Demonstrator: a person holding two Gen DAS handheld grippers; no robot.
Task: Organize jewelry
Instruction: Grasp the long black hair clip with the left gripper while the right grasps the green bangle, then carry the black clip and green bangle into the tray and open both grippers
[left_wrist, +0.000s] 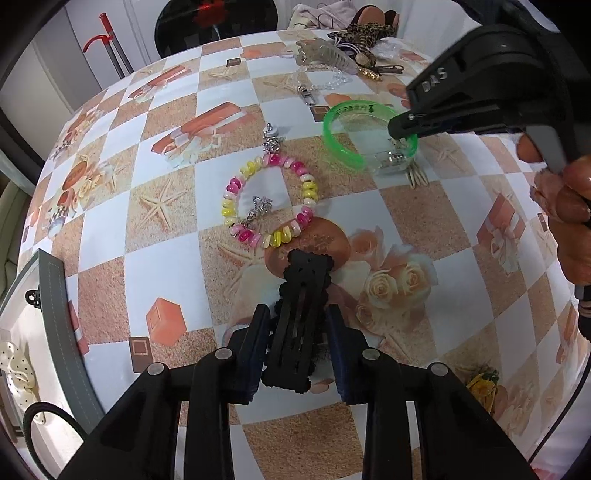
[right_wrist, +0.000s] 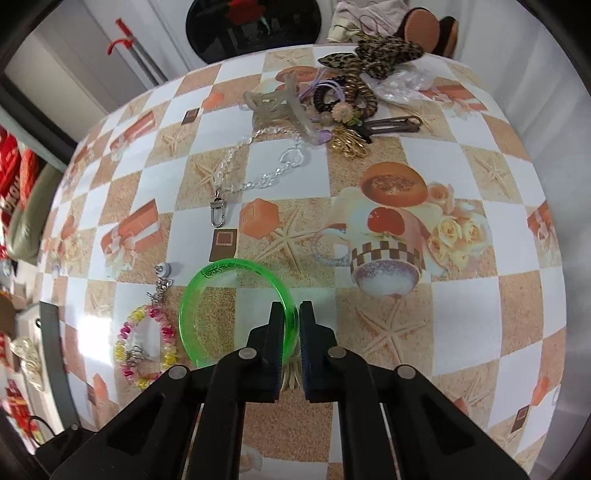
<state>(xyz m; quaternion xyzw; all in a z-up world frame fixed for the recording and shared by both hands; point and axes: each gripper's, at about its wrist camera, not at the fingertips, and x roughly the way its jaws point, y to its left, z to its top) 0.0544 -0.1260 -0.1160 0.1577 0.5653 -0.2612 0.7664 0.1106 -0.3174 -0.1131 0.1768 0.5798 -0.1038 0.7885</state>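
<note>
**Both grippers clamped on accessories over the patterned counter**

The left gripper (left_wrist: 298, 334) points steeply down at the counter (left_wrist: 177, 122), which is covered in a checked cloth printed with starfish, gift boxes and roses. Between its dark pads sits a long black hair clip with scalloped edges (left_wrist: 301, 314); the pads press on its two sides, and the clip's far end reaches out past the fingertips toward the bracelet beyond.

Just beyond that clip lies a round bracelet of pink, yellow and white glossy beads (left_wrist: 267, 201), flat on the cloth, with a small silver charm (left_wrist: 258, 208) inside its ring and a silver rhinestone piece (left_wrist: 272, 142) touching its far edge.

The right gripper (right_wrist: 292, 332) is clenched on the rim of a translucent green plastic bangle (right_wrist: 207, 291), whose near-right edge is pinched between the two pads. From the left wrist view the bangle (left_wrist: 343, 146) sits to the right of the beaded bracelet, well apart from it.

At the far side of the counter lies a clear link chain with a metal clasp (right_wrist: 258, 177), a translucent claw clip (right_wrist: 277, 105) and a leopard-print fabric bow (right_wrist: 373, 55). A grey-edged tray (left_wrist: 55, 295) stands at the left edge.
</note>
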